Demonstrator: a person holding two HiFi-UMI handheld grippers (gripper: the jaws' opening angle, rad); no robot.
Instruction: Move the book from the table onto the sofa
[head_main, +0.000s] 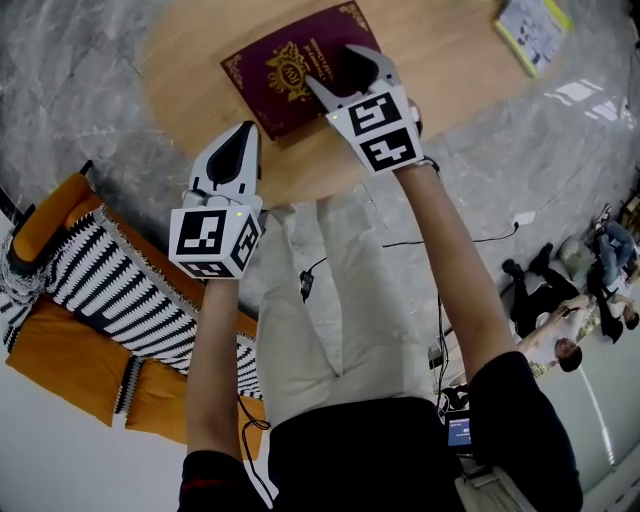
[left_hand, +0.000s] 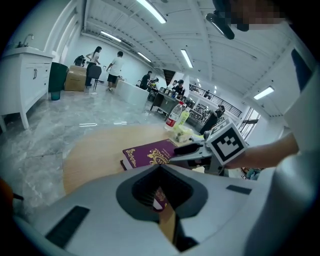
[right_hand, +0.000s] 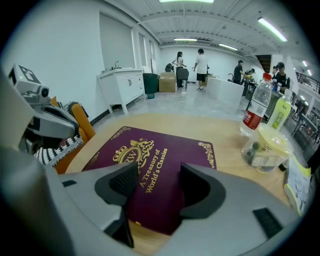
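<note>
Book (head_main: 275, 70): maroon hardcover with a gold crest and corner ornaments, cover title reads "A Treasury of World's Classics". It lies flat, closed, cover up, on the round wooden table (head_main: 200, 50), close to the edge nearest the person. It is not on the sofa.

Sofa (head_main: 65, 355): orange cushions, lower left in the head view, beside the table and under the left arm. A black-and-white striped throw (head_main: 120, 280) is draped across it.

Right gripper (head_main: 345, 72): reaches over the book, pointing steeply down. In the right gripper view its jaws stand spread, with the book's cover and title showing in the gap between them. The pads press on nothing. Whether the tips touch the cover cannot be told.

Left gripper (head_main: 247, 135): over the table's near edge, just beside the book's near corner. In the left gripper view its jaws are pressed together with nothing between them; a sliver of the book shows through the hollow behind the tips. No contact with the book is visible.

Other items on the table, on the right gripper's side, well apart from the book: a water bottle (right_hand: 256, 112) with a red label, a clear container (right_hand: 265, 147) with a yellow lid just beside it, and a leaflet (head_main: 533, 30) at the table's edge.

Background: several people stand in the far part of the room.
</note>
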